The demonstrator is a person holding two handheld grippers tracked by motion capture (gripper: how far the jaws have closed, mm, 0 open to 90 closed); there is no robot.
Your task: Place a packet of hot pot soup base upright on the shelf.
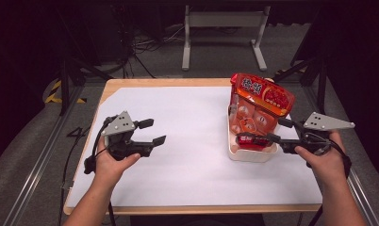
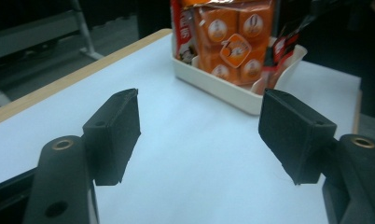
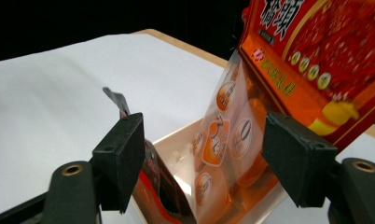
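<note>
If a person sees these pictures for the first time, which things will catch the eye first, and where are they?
The bright red and orange snack bags stand out first, upright in a white tray on the right part of the white-covered table. Next comes the right gripper, open at the tray's right side near a small dark red packet. The left gripper is open over bare table at the left.

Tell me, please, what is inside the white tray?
In the white tray stand snack packs: a clear orange bag, a red bag leaning behind it, and a small dark red pack in front. The packs cover the tray's bottom.
</note>
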